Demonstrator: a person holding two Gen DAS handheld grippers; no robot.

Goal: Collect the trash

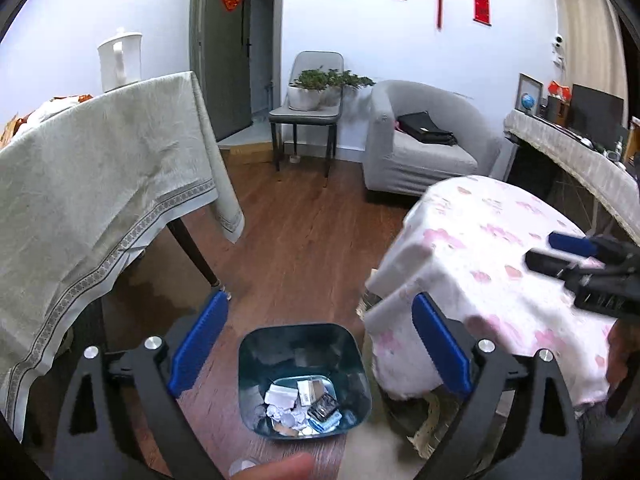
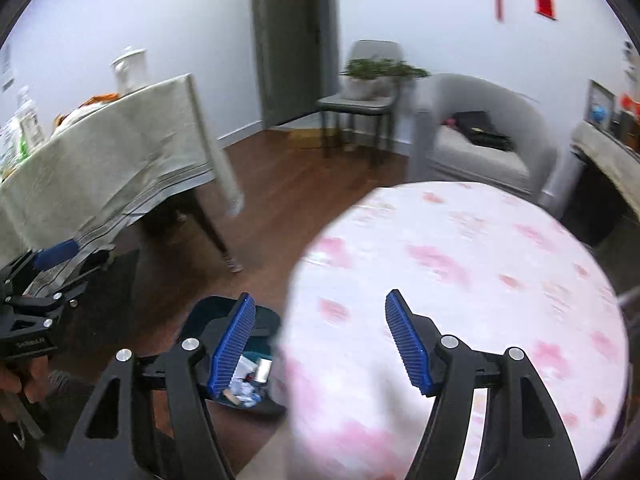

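Left gripper point(image 1: 320, 344) jaws wide, empty, over trash bin point(image 1: 304, 354) w/ scraps inside, on floor beside pink counter point(image 1: 500, 240). Right gripper point(image 2: 320, 344) jaws partly open, empty. Next: scan counter, approach slow.

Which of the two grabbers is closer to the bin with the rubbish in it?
Left. The left gripper hangs open right above the trash bin. The right gripper, also open and empty, is off to the side over the round pink-flowered table.
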